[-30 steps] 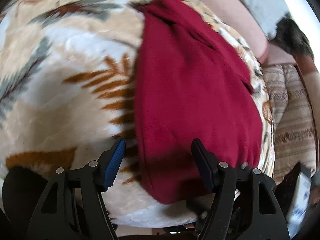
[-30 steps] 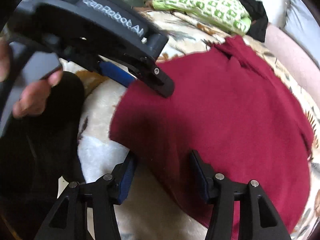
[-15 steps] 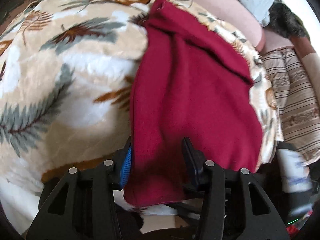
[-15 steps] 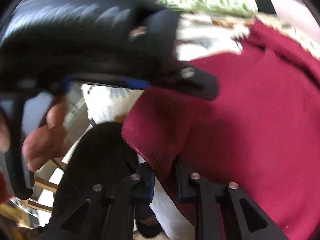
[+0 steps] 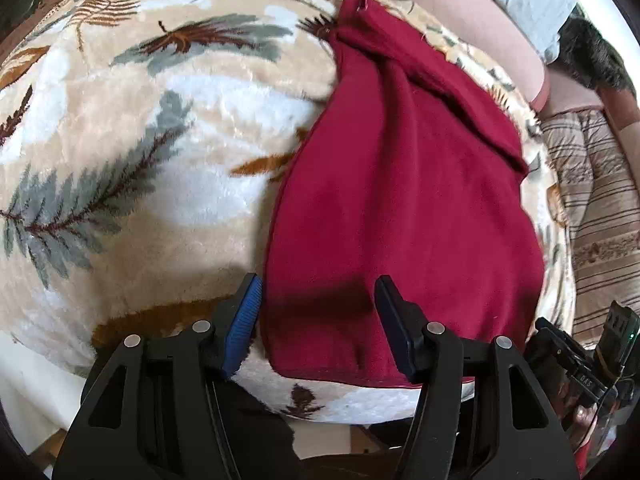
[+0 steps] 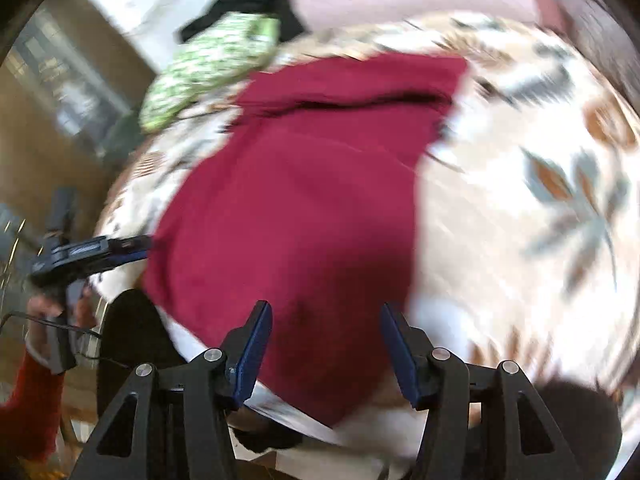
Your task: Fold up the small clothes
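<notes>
While the red garment (image 5: 400, 208) lies flat, folded lengthwise, on the leaf-print blanket (image 5: 132, 152), left gripper (image 5: 318, 322) hovers over its near hem, fingers wide, holding nothing. Right gripper (image 6: 326, 344) likewise spread wide above the cloth; that view blurred.

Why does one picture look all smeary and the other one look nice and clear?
Right wrist view: the whole picture is smeared by motion blur, so the red cloth and the leafy blanket look streaky. Left wrist view: sharp, with the blanket's fuzzy pile visible; the left gripper casts a dark shadow on the cloth. Both views bulge from the fisheye lens.
</notes>
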